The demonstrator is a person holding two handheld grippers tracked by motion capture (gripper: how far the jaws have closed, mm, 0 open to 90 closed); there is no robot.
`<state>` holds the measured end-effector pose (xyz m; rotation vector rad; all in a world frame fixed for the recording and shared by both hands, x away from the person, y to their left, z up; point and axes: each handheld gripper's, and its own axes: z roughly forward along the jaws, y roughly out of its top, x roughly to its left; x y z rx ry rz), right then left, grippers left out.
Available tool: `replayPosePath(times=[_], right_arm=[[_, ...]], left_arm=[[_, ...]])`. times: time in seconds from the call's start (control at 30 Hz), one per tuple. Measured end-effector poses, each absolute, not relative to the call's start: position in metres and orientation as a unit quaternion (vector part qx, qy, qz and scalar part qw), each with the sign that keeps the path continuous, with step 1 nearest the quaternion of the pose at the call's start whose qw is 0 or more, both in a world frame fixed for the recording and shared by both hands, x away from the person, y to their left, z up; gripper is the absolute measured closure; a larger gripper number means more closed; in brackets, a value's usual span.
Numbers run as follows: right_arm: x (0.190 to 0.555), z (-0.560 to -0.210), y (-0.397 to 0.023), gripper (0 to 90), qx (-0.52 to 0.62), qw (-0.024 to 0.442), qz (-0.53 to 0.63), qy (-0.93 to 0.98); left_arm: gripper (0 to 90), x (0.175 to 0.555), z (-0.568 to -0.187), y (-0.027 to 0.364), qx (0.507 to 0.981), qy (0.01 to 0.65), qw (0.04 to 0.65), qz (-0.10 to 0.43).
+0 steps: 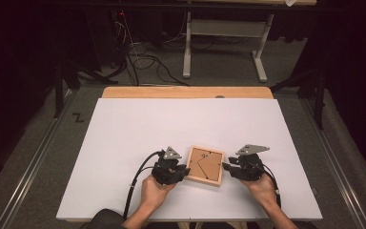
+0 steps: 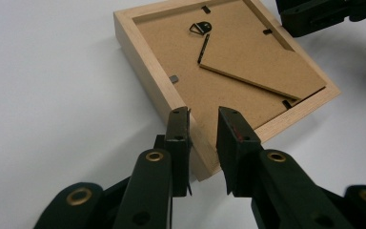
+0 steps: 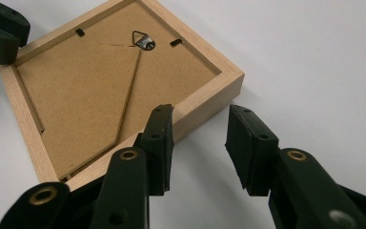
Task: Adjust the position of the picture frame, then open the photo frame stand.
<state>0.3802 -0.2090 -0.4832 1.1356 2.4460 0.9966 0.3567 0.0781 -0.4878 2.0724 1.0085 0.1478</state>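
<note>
Wooden picture frame face down on white table, left gripper jaws parted astride its corner — unclamped, right gripper released beside opposite edge.

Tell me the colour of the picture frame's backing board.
Brown backing board; clearest in the left gripper view.
</note>
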Motion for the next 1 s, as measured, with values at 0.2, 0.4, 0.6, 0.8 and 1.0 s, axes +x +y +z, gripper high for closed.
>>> replayPosePath(times=[0.2,0.4,0.6,0.8,1.0], right_arm=[[0.38,-0.484,-0.209,62.3,0.398,0.128,0.343,0.841],[0.38,-0.485,-0.211,57.4,0.4,0.126,0.344,0.84],[0.374,-0.485,-0.21,58.0,0.396,0.131,0.335,0.845],[0.372,-0.486,-0.209,59.7,0.391,0.136,0.326,0.85],[0.369,-0.481,-0.209,58.7,0.39,0.143,0.319,0.852]], left_arm=[[66.4,0.359,-0.486,0.082,0.815,0.406,0.409,0.06],[65.2,0.361,-0.487,0.083,0.814,0.407,0.41,0.059],[63.4,0.361,-0.489,0.079,0.82,0.406,0.399,0.065],[63.7,0.363,-0.492,0.075,0.824,0.405,0.392,0.063],[66.5,0.361,-0.492,0.072,0.825,0.401,0.394,0.06]])
